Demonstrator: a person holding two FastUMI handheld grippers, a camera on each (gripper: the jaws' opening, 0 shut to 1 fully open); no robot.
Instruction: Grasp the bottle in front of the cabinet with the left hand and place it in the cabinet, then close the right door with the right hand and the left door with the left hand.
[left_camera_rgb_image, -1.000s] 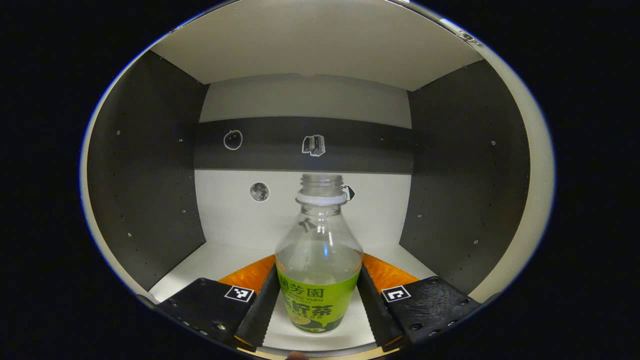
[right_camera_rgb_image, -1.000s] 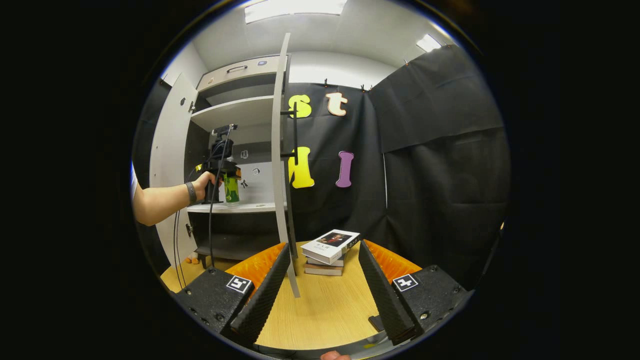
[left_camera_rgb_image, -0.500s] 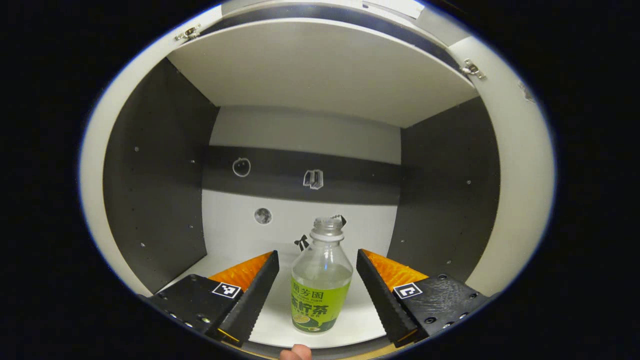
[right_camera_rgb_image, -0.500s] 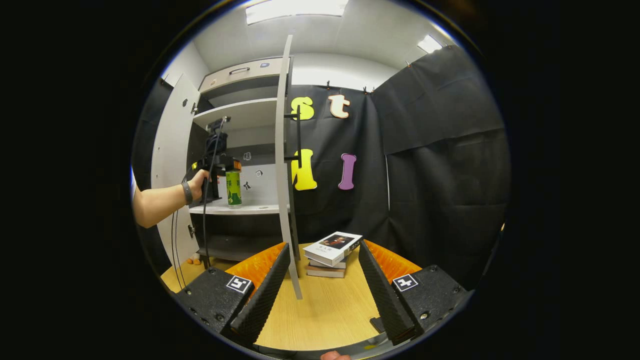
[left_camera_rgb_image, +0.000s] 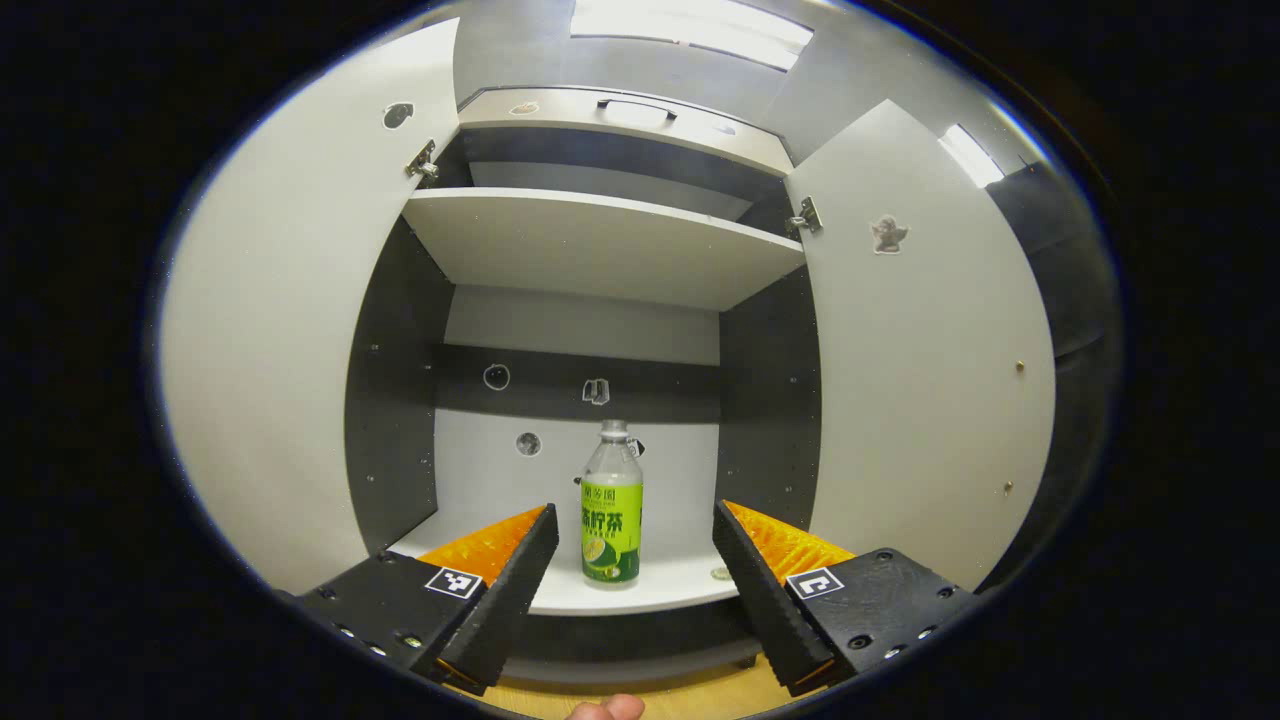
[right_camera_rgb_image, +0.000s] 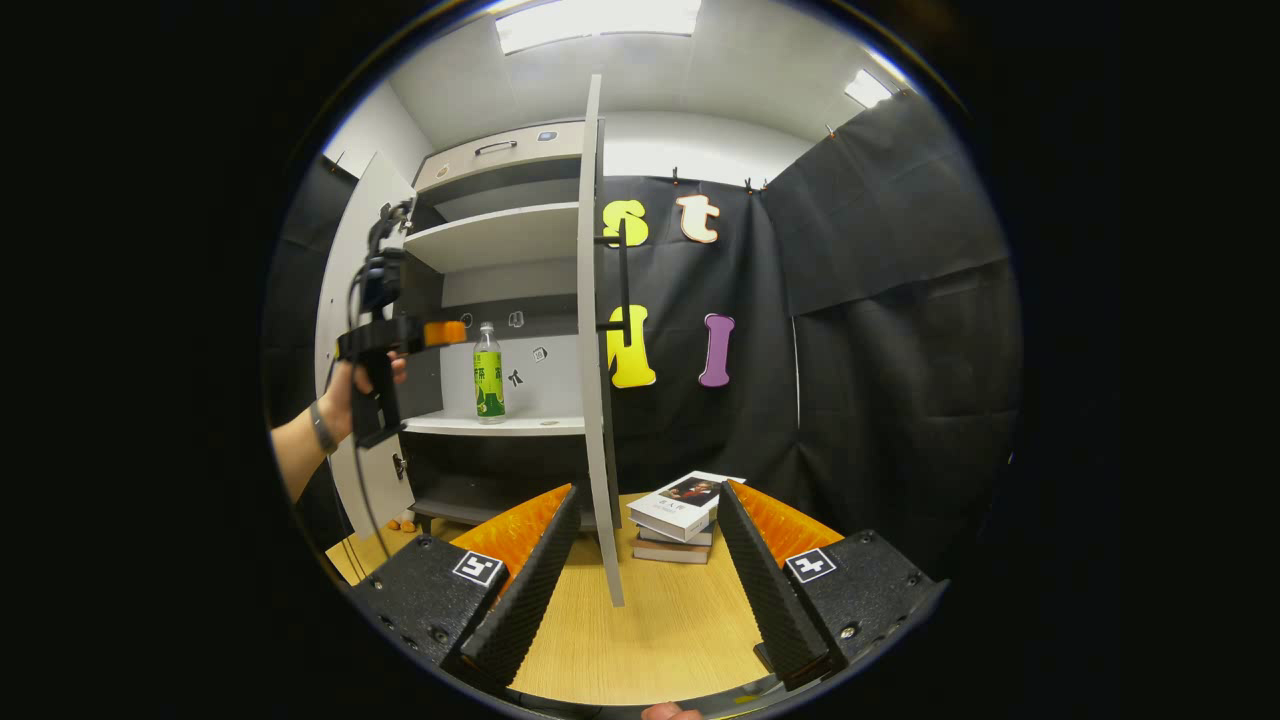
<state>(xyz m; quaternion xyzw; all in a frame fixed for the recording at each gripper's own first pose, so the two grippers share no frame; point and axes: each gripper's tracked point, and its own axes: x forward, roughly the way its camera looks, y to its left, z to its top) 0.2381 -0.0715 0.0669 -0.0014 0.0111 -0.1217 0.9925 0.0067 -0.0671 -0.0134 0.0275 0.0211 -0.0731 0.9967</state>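
The clear bottle (left_camera_rgb_image: 611, 505) with a green label stands upright on the cabinet's white shelf (left_camera_rgb_image: 660, 592), seen too in the right gripper view as the bottle (right_camera_rgb_image: 488, 373). My left gripper (left_camera_rgb_image: 632, 565) is open and pulled back in front of the shelf, the bottle well beyond its fingers. From the right gripper view the left gripper (right_camera_rgb_image: 400, 340) hangs in a hand left of the bottle. Both doors stand open: the left door (left_camera_rgb_image: 290, 330) and the right door (left_camera_rgb_image: 925, 350). My right gripper (right_camera_rgb_image: 645, 560) is open, with the right door's edge (right_camera_rgb_image: 598, 340) just ahead between its fingers.
A stack of books (right_camera_rgb_image: 680, 512) lies on the wooden table (right_camera_rgb_image: 650, 620) right of the door's edge. An upper shelf (left_camera_rgb_image: 600, 245) and a drawer with a handle (left_camera_rgb_image: 630, 108) sit above. Black cloth (right_camera_rgb_image: 860, 350) walls the right side.
My left gripper has let go of the bottle and drawn back out of the cabinet, so both doors now show. My right gripper has shifted slightly nearer the right door's edge.
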